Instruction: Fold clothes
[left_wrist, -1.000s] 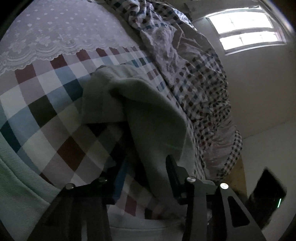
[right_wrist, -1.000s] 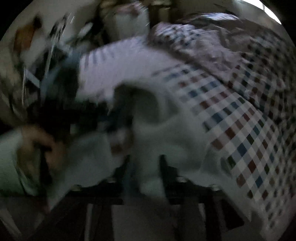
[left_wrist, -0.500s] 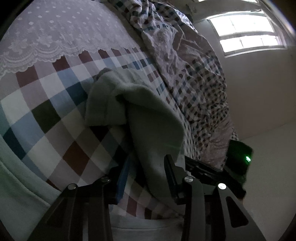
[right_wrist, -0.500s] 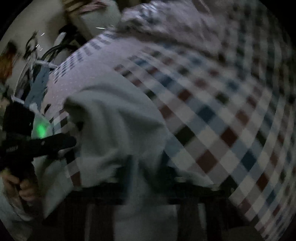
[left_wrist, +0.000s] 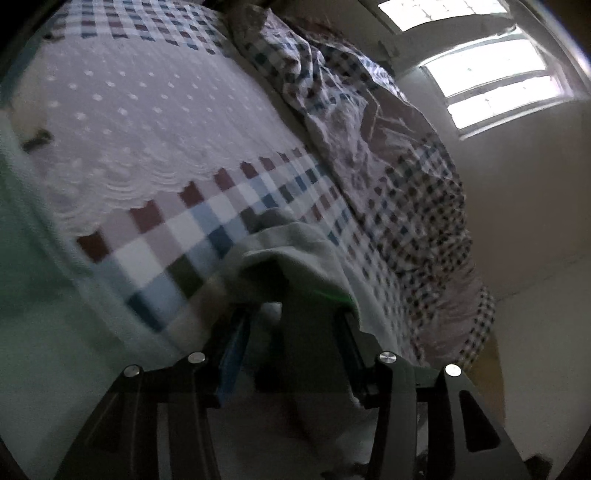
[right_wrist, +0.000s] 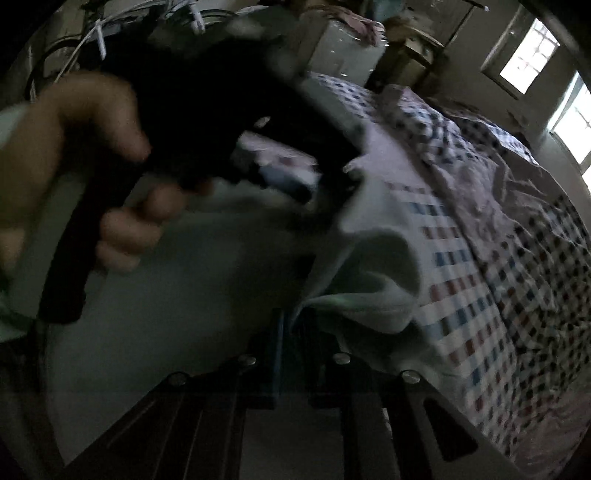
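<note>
The bed, spread with a big checked sheet, has a white lace cloth across its middle and a rumpled small-check quilt heaped along its far edge. The pale green garment lies bunched on the checks near the bed's near edge. The left gripper stands fairly wide around hanging fabric, though whether it pinches I cannot tell, while the right gripper is drawn narrow on a fold of the garment, close to the person's hand.
</note>
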